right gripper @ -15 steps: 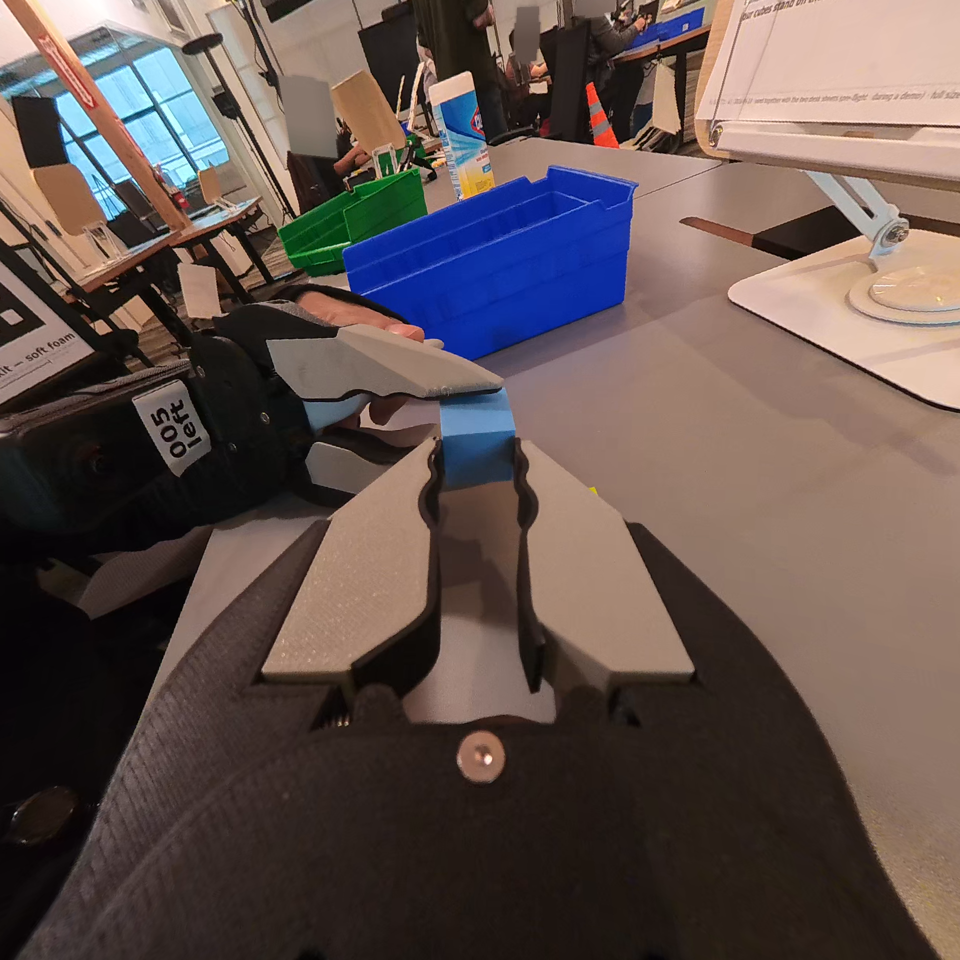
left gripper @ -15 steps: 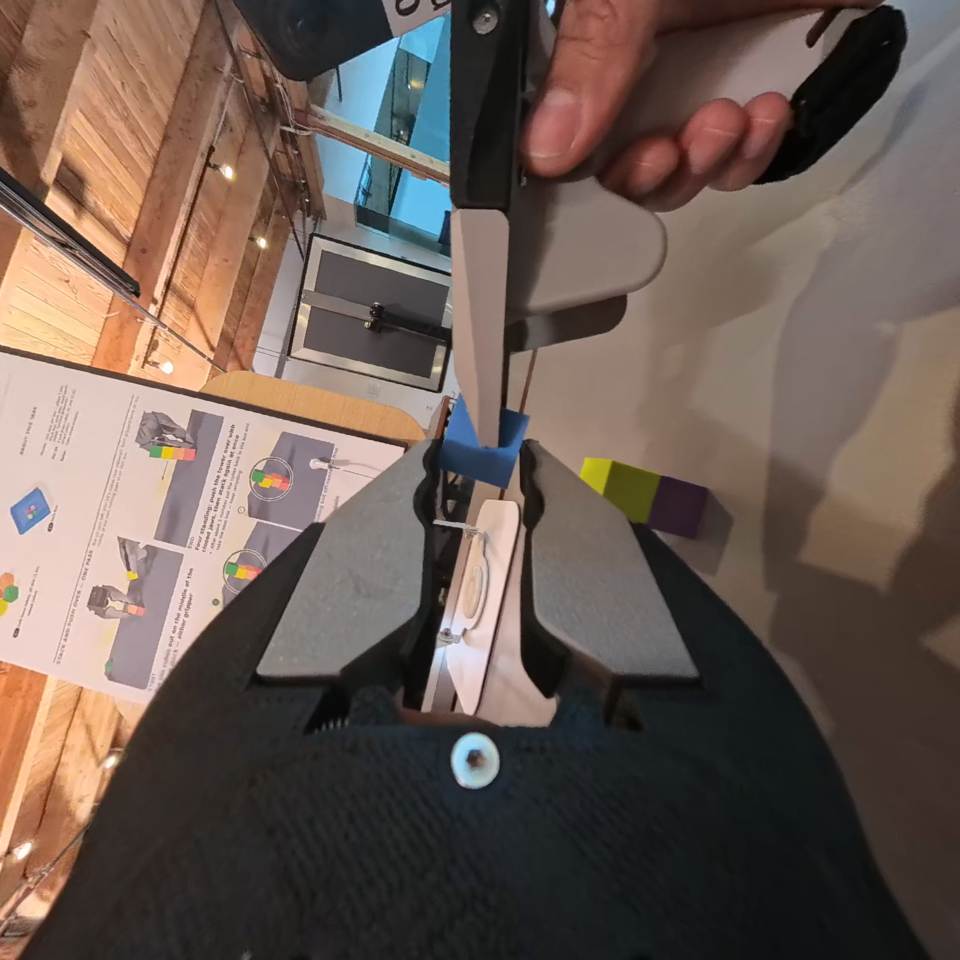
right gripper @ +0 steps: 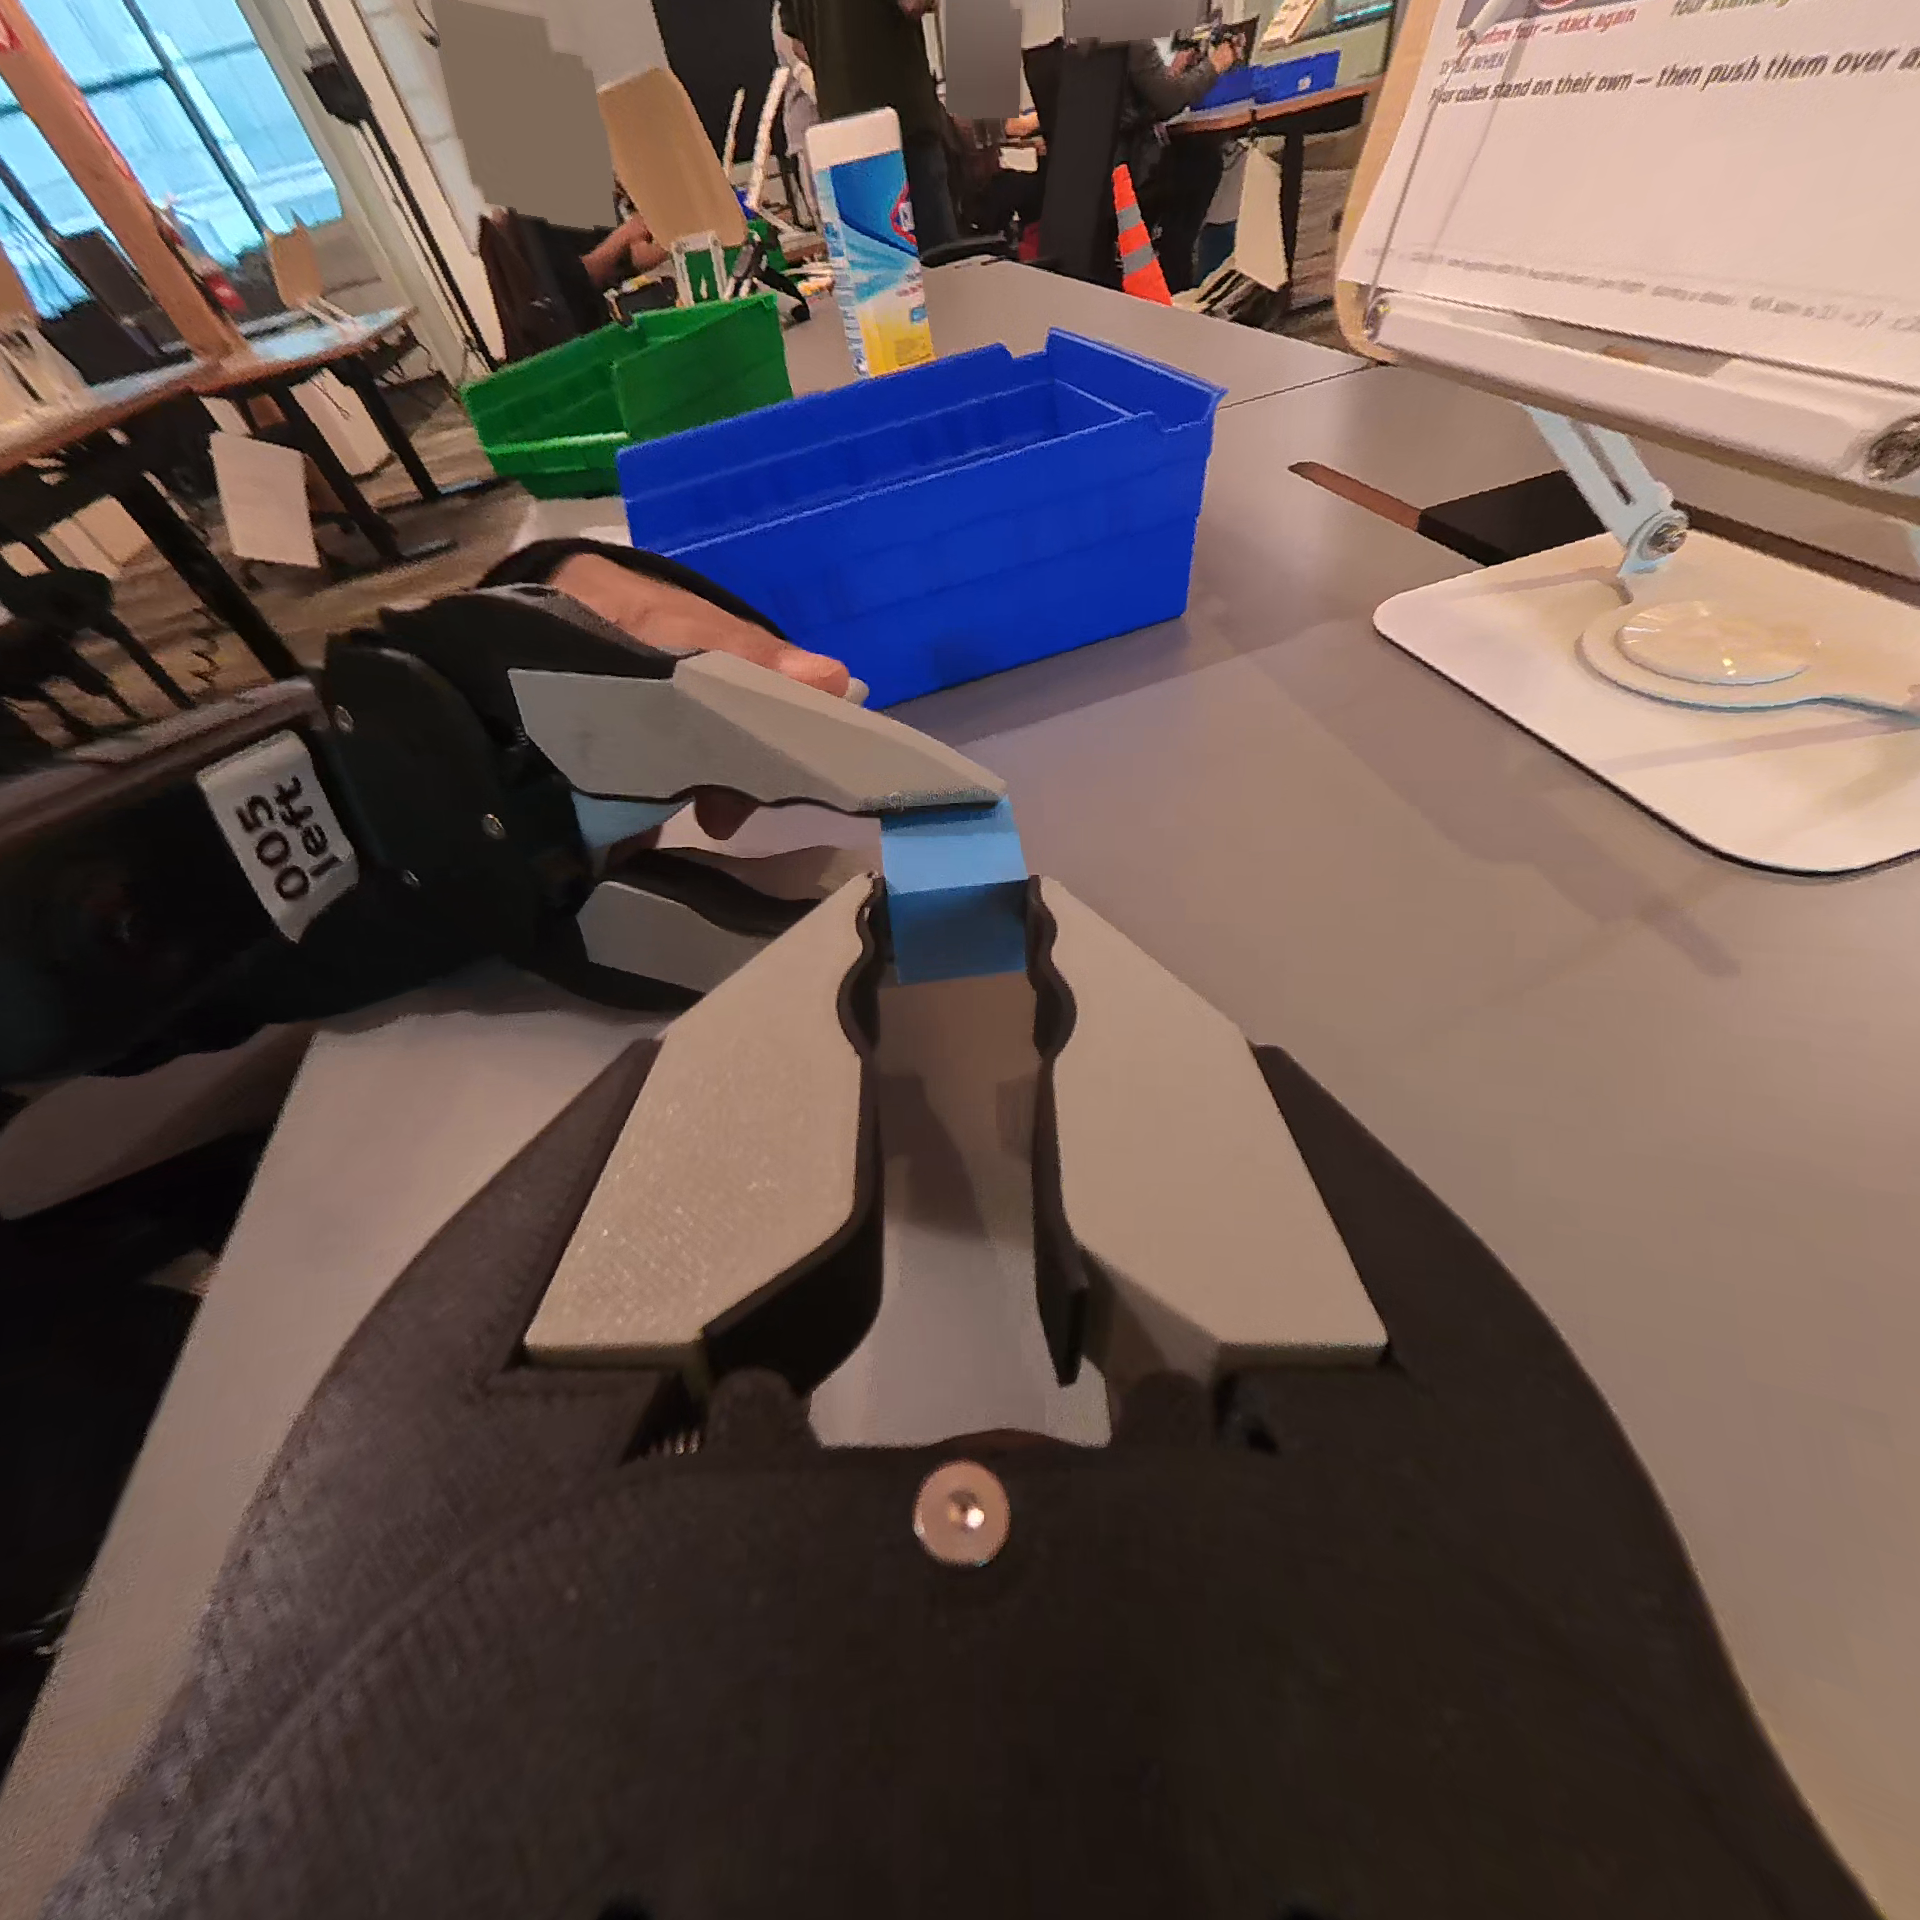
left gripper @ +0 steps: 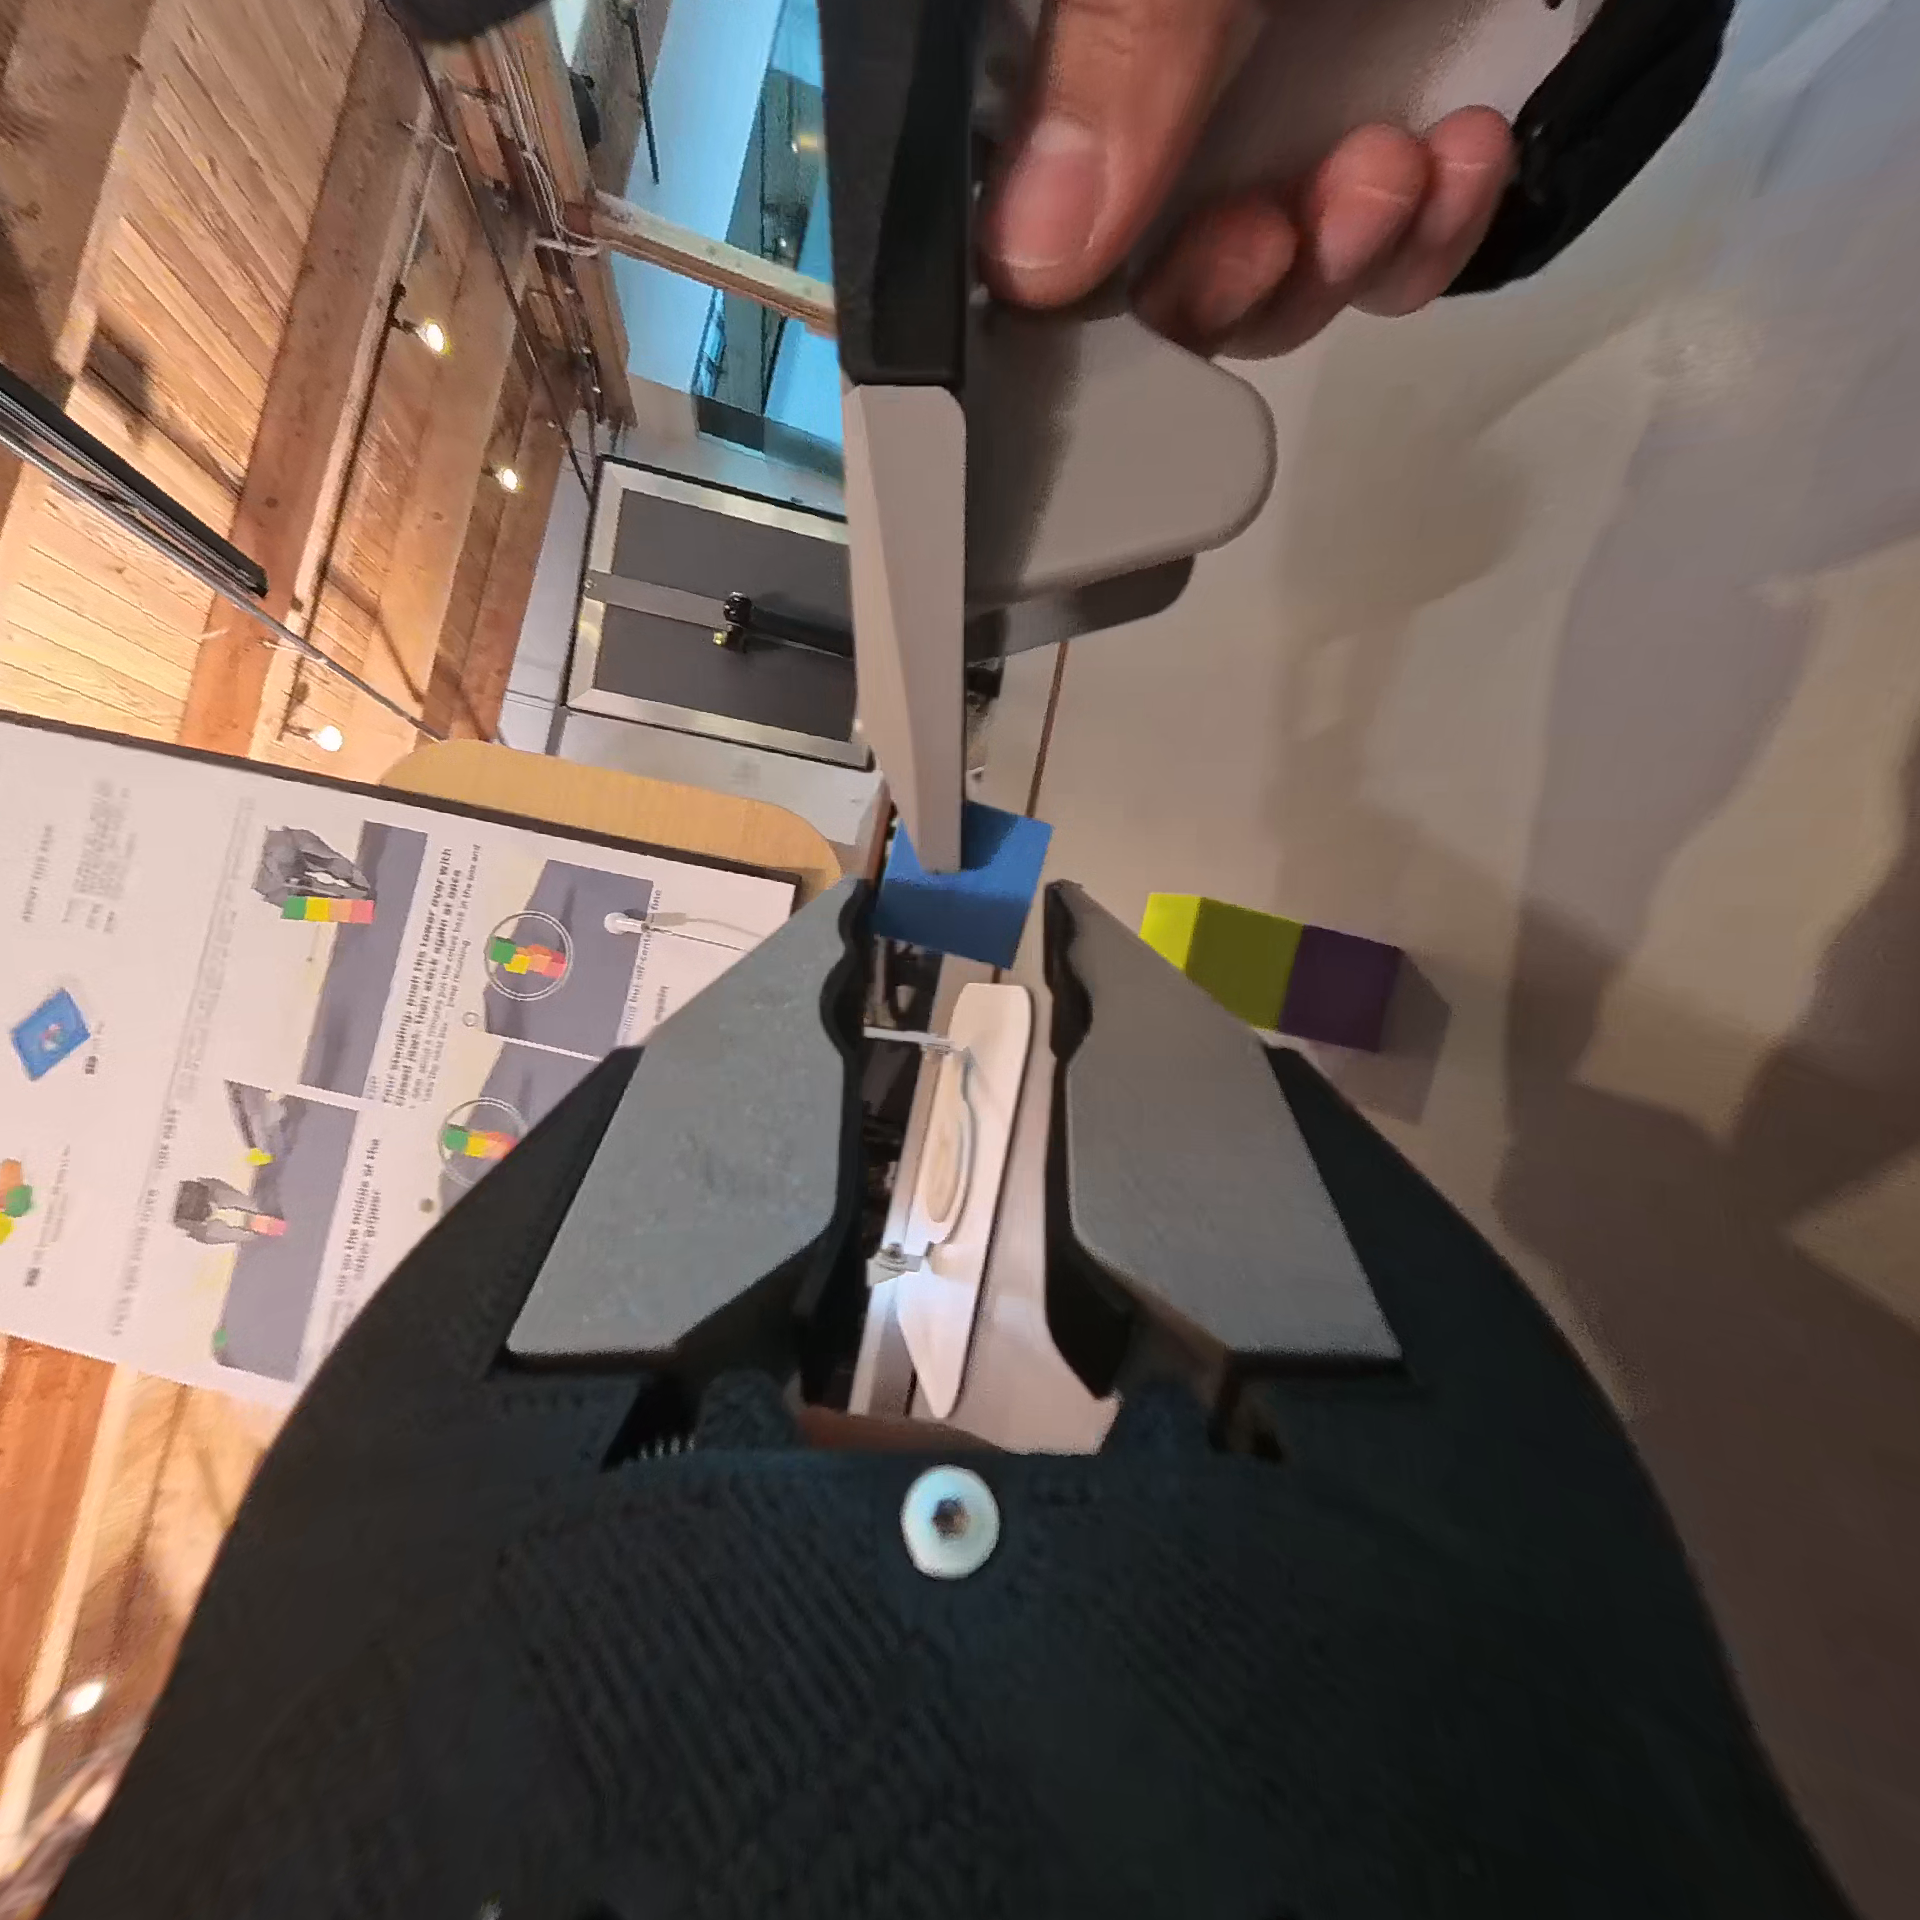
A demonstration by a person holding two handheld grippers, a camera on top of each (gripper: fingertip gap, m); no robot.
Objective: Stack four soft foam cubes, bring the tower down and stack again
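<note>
Claws [left gripper: 951, 904] [right gripper: 951, 914] crosswise on blue cube [right gripper: 951, 899], left rolled sideways.

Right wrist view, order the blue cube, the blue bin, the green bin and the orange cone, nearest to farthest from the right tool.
1. Blue cube, between the right tool's fingertips.
2. Blue bin, beyond it on the grey table.
3. Green bin, behind and left of the blue one.
4. Orange cone, far back, right of centre.

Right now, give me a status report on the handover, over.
Right gripper shut on blue cube. Left gripper astride it, grip unclear. Yellow cube atop purple cube, apart from both grippers.
</note>
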